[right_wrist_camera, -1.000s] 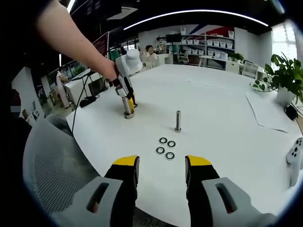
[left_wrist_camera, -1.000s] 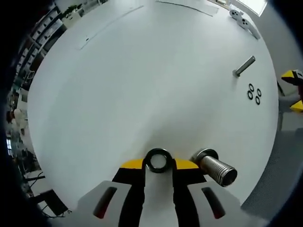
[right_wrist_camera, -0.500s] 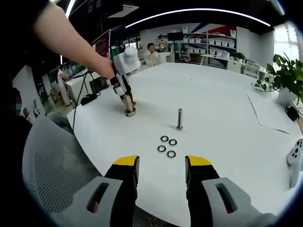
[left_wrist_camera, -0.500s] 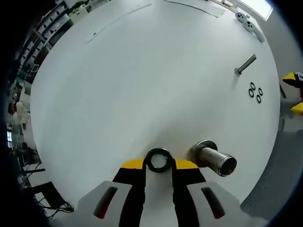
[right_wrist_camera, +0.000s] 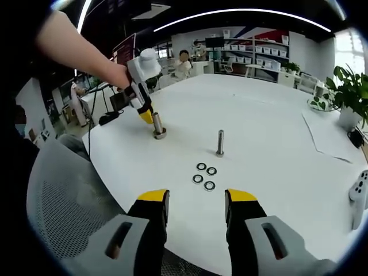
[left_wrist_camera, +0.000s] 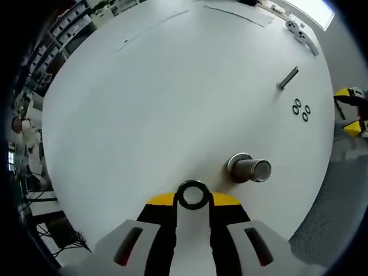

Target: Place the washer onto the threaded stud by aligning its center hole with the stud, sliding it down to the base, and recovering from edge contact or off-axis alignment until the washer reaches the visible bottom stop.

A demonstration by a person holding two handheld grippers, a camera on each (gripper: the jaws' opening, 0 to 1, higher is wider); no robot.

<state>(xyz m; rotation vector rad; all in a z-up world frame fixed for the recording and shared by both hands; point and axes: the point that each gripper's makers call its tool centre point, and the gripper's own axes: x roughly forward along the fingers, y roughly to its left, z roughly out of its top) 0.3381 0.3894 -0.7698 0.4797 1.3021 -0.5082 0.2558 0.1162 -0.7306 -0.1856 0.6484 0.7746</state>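
My left gripper (left_wrist_camera: 192, 198) is shut on a dark metal washer (left_wrist_camera: 192, 194), held between its yellow tips above the white table. The thick threaded stud (left_wrist_camera: 249, 168) stands upright on its round base just to the right of the washer, seen almost end-on. In the right gripper view the left gripper (right_wrist_camera: 144, 112) hovers up and to the left of that stud (right_wrist_camera: 157, 125), apart from it. My right gripper (right_wrist_camera: 195, 206) is open near the table's front edge with nothing between its fingers.
A thin bolt (right_wrist_camera: 220, 142) stands upright mid-table, with several loose washers (right_wrist_camera: 204, 176) lying in front of it. A white controller (right_wrist_camera: 359, 192) lies at the right edge, papers (right_wrist_camera: 328, 135) and a plant (right_wrist_camera: 348, 92) behind it. A grey mesh chair (right_wrist_camera: 63, 213) sits at the left front.
The left gripper has lifted up and away with the washer, so the stud now looks more end-on and farther off. The right gripper has stayed still.
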